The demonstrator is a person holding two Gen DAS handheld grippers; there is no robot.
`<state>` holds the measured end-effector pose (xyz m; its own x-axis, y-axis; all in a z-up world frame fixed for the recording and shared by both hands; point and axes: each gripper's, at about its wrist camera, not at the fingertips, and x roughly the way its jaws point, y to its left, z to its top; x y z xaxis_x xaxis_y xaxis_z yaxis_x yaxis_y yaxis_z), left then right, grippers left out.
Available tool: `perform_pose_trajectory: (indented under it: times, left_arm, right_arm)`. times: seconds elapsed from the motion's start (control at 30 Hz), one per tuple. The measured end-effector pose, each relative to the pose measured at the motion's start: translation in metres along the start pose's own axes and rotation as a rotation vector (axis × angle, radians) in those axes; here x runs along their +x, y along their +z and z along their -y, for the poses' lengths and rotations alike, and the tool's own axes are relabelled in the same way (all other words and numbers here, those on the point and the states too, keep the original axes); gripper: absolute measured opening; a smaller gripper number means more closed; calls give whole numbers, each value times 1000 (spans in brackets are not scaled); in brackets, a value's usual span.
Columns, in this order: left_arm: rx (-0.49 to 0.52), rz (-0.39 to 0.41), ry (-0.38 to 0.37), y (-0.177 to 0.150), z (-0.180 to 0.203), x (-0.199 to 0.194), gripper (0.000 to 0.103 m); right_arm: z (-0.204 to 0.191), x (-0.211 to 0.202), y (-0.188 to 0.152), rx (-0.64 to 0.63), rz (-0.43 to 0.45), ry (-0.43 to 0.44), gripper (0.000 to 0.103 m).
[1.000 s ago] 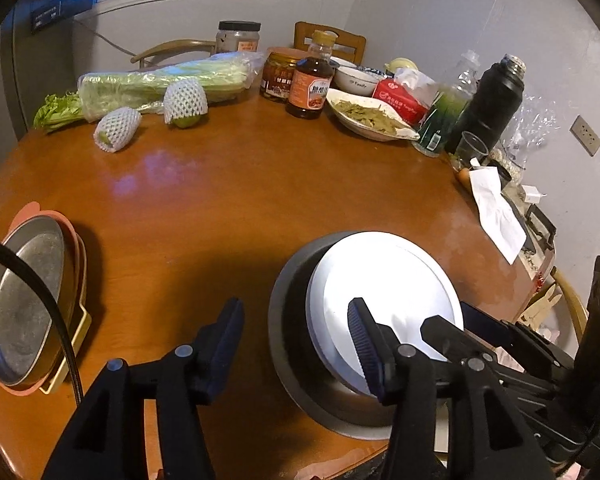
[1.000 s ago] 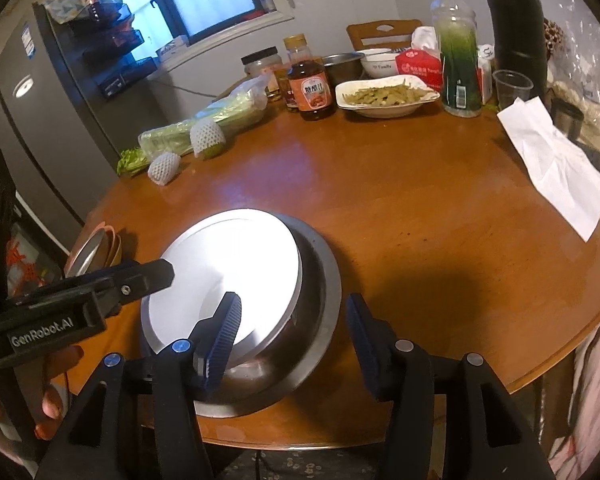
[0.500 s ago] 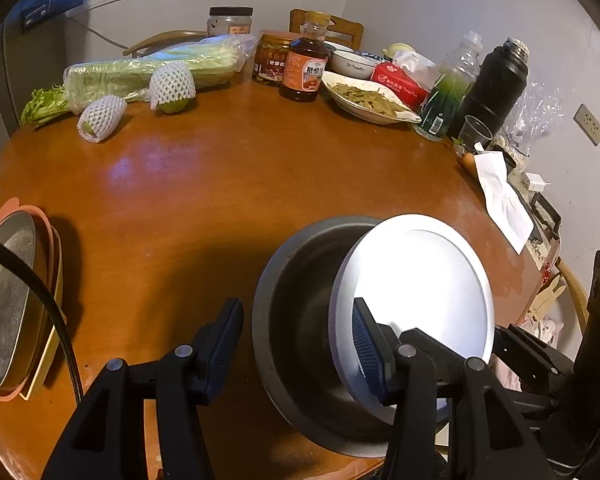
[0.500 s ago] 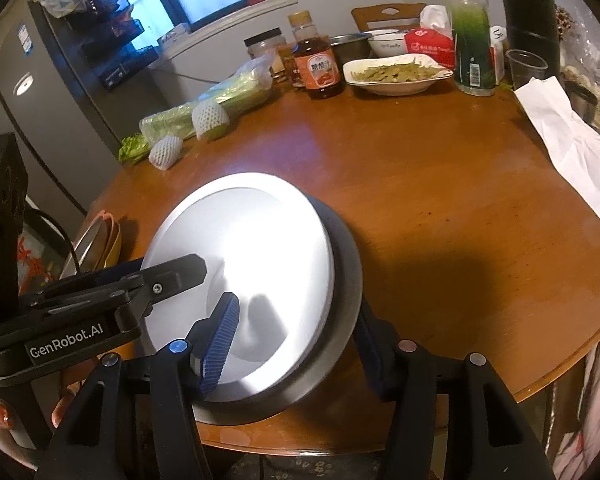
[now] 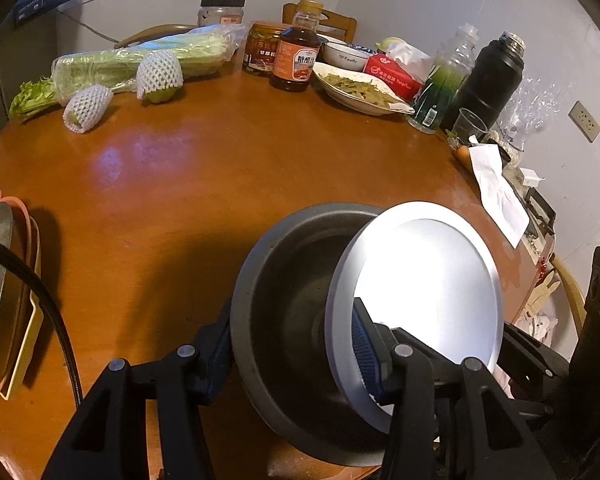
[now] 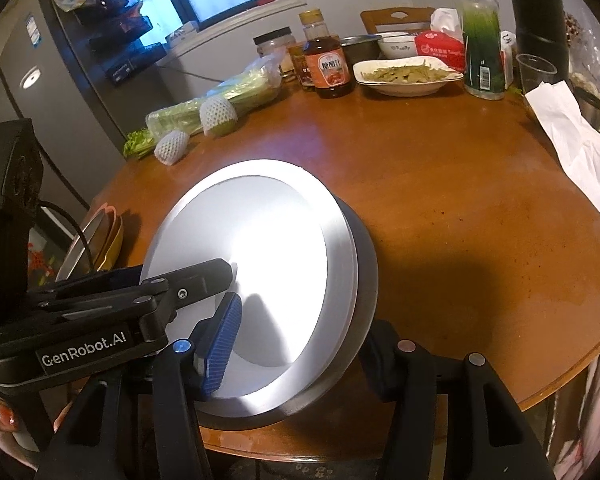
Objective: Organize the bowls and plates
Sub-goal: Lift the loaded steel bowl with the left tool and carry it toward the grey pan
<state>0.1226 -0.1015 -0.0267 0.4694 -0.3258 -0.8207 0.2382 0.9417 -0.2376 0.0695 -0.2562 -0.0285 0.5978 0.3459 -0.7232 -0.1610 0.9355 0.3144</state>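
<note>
Near the table's (image 6: 460, 208) front edge, the left gripper (image 5: 292, 344) clamps the dark metal bowl's (image 5: 284, 280) wall and the tilted silver plate (image 5: 428, 280) between its pads — jaws closing. The right gripper (image 6: 300, 340) grips both from the opposite side.

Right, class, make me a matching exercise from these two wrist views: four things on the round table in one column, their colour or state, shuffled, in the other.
Things:
1. silver plate
2. dark bowl
3. thermos
4. white dish

States:
A. holds green vegetable strips
B. black, standing upright
C. tilted up on edge, bright with glare
D. under the tilted plate, its inside empty and dark

Pairs: 1-C, 2-D, 3-B, 4-A
</note>
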Motion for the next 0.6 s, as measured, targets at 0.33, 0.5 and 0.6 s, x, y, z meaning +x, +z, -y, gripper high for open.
perform_pose_trajectory:
  times: [0.33,0.5,0.6]
  left_arm:
    - [-14,16,1,-1,-2,-1,50]
    - [-19,17,4,-2,-5,-5,50]
    - [-19,20,7,-2,-7,-7,51]
  right_arm:
    - [-3,-1,-1,-7,3,-17,55]
    - [-6,-1,0,-8,-2,-17,55]
    - [-9,-1,0,-6,-7,-15,55]
